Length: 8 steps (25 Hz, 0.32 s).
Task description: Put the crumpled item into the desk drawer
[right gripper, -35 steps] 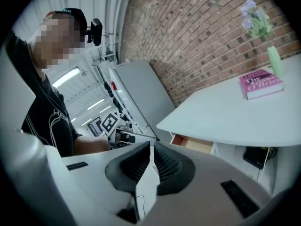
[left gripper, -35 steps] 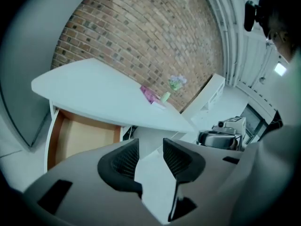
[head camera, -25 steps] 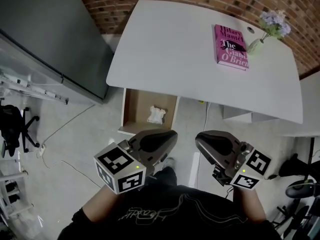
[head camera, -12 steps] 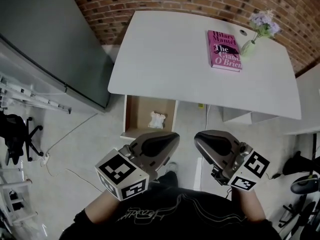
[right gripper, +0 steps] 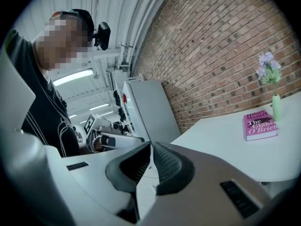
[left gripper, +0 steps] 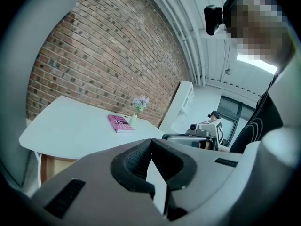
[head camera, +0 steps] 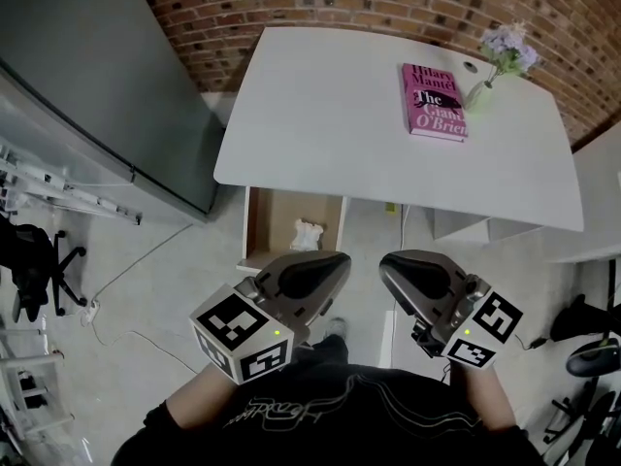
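Observation:
A crumpled white item (head camera: 307, 233) lies inside the open wooden drawer (head camera: 263, 223) under the white desk's (head camera: 340, 115) front left edge. Both grippers are held close to the person's body, well back from the drawer. My left gripper (head camera: 335, 260) is shut with nothing between its jaws; in the left gripper view its tips (left gripper: 150, 142) meet. My right gripper (head camera: 386, 263) is shut and empty too, its tips (right gripper: 151, 146) touching. Each carries a marker cube.
A pink book (head camera: 434, 101) and a small vase of purple flowers (head camera: 505, 58) rest on the desk's far right. A grey cabinet (head camera: 87, 76) stands at left, a brick wall behind. A cable (head camera: 126, 260) runs over the floor; an office chair (head camera: 34, 260) sits far left.
The view has shifted a little, so the desk and drawer sit slightly lower and further away. Both grippers stay near the body, shut, with little movement.

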Motion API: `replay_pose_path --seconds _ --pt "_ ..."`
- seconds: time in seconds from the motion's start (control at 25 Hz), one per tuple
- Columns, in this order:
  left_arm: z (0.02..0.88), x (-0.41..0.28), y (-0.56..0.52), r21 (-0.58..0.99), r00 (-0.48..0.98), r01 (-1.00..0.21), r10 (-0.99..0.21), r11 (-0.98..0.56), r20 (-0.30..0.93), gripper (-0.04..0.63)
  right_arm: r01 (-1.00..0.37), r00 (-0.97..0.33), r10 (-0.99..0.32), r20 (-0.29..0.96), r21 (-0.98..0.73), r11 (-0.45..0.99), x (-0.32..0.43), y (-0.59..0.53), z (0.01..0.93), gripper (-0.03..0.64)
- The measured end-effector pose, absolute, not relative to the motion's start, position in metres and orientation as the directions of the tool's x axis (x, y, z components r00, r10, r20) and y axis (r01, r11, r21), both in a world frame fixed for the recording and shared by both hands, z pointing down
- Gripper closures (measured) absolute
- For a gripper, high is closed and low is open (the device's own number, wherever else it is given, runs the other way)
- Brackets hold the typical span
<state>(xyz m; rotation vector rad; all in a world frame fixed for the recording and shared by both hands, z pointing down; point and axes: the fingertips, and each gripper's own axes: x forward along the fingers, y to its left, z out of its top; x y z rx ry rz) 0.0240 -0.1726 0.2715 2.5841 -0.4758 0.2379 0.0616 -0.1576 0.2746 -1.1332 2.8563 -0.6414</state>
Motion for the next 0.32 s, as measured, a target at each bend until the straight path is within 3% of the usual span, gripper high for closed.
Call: replay_pose_path --seconds 0.32 --pt "0.271 0.036 -0.177 0.430 0.934 -0.348 -0.266 -0.833 0.239 0.574 -0.673 -0.723 -0.675 0.146 -0.371 0.640 0.071 -0.160 0.275 0.565"
